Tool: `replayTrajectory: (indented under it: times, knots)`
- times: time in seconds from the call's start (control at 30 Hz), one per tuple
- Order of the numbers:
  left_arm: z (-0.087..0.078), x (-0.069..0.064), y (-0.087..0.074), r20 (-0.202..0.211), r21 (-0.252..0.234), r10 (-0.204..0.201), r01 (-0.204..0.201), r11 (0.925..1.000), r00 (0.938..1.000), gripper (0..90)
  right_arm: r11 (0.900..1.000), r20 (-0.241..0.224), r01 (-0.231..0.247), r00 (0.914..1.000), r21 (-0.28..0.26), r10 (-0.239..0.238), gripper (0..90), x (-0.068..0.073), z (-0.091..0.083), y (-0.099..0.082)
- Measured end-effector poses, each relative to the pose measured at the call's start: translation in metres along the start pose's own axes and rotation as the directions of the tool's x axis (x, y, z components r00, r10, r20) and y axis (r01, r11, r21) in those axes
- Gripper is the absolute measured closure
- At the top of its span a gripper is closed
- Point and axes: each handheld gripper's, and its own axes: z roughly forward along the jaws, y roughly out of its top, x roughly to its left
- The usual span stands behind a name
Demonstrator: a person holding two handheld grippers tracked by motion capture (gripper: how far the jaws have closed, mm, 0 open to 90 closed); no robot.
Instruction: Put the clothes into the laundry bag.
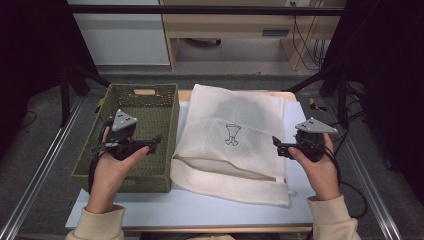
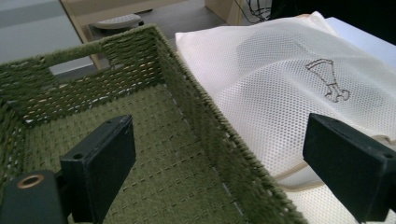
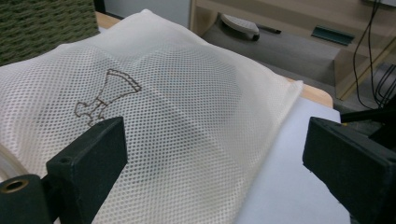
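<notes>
A cream mesh laundry bag with a small dark drawing lies flat on the white table top, something dark showing faintly inside it. To its left stands an olive woven basket, empty. My left gripper hovers over the basket's right wall, open, nothing between its jaws; its own view looks along that wall with the bag to the right. My right gripper hangs open over the bag's right edge; its own view shows the mesh bag below, nothing held.
The white table top runs along the front. Aluminium rails flank the table on both sides. A wooden desk and cables stand behind on the floor. The bag's zip end reaches toward the front right.
</notes>
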Motion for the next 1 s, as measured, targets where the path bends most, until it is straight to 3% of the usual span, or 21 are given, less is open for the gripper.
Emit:
replayTrajectory:
  times: [0.23, 0.57, 1.0]
  knots:
    - [-0.009, 0.022, -0.004, -0.041, 0.015, -0.02, 0.021, 0.9997, 0.999, 8.9, 0.9986, 0.032, -0.052, 0.9982, 0.011, 0.051, 7.2, -0.019, -0.006, -0.007]
    - [-0.017, 0.052, -0.014, -0.088, 0.061, -0.038, 0.044, 0.9972, 0.9954, 8.8, 0.9944, 0.066, -0.095, 0.9936, 0.047, 0.092, 7.5, -0.034, -0.009, -0.02]
    - [-0.019, 0.077, -0.027, -0.159, 0.127, -0.018, 0.038, 0.9911, 0.9872, 8.7, 0.9796, 0.095, -0.147, 0.9863, 0.136, 0.135, 9.0, -0.042, -0.001, -0.061]
